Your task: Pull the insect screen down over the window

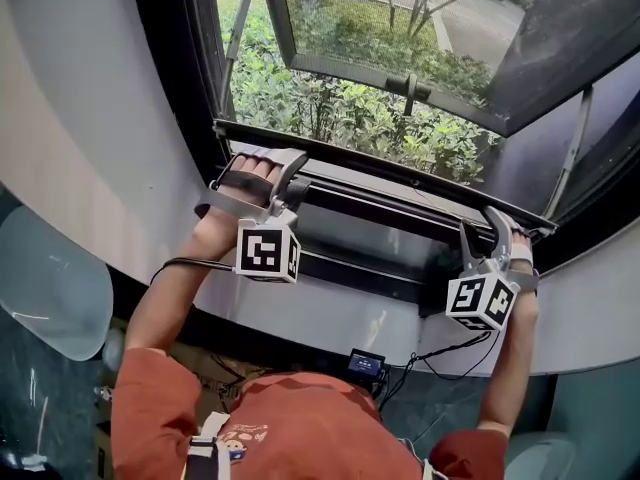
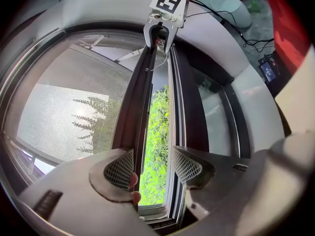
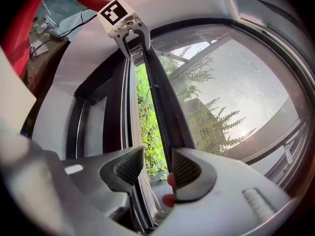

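Note:
The insect screen's dark bottom bar (image 1: 400, 180) runs across the window a little above the lower frame (image 1: 370, 230). Its grey mesh (image 2: 64, 117) (image 3: 236, 92) stretches away from the bar. My left gripper (image 1: 272, 160) (image 2: 152, 166) sits at the bar's left end, open, with the bar (image 2: 142, 107) passing between its jaws against the left pad (image 2: 120, 168). At the right end is my right gripper (image 1: 487, 220) (image 3: 157, 167), also open, the bar (image 3: 165, 107) lying against its right pad (image 3: 186, 168). Green shrubs show in the gap between each gripper's jaws.
The glass casement (image 1: 400, 28) is swung outward over the shrubs (image 1: 340, 113). A white curved ledge (image 1: 330, 318) lies below the window. Cables and a small black device (image 1: 365, 363) hang under it. A pale glass surface (image 1: 50, 283) is at lower left.

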Action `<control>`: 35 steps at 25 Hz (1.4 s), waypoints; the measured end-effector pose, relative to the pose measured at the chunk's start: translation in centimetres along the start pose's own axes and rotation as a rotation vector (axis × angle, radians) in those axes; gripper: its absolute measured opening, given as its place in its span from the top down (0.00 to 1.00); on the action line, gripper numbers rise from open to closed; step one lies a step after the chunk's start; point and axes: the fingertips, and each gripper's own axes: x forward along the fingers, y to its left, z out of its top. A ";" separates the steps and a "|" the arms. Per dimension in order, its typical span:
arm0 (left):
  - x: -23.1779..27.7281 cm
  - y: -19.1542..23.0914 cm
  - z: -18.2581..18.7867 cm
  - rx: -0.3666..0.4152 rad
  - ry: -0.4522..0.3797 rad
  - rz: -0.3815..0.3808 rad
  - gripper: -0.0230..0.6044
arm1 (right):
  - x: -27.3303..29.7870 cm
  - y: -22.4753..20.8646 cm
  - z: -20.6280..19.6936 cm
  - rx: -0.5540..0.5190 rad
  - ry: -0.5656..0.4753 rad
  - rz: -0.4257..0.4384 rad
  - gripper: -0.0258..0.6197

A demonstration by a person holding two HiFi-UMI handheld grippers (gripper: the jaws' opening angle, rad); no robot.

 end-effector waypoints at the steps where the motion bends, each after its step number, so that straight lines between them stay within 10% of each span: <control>1: 0.0 0.0 0.0 -0.001 0.001 -0.002 0.60 | 0.0 0.0 0.0 0.003 -0.001 0.002 0.67; 35: 0.2 -2.4 -0.4 -0.009 0.011 -0.121 0.60 | 0.3 2.4 -0.7 0.018 0.059 0.113 0.67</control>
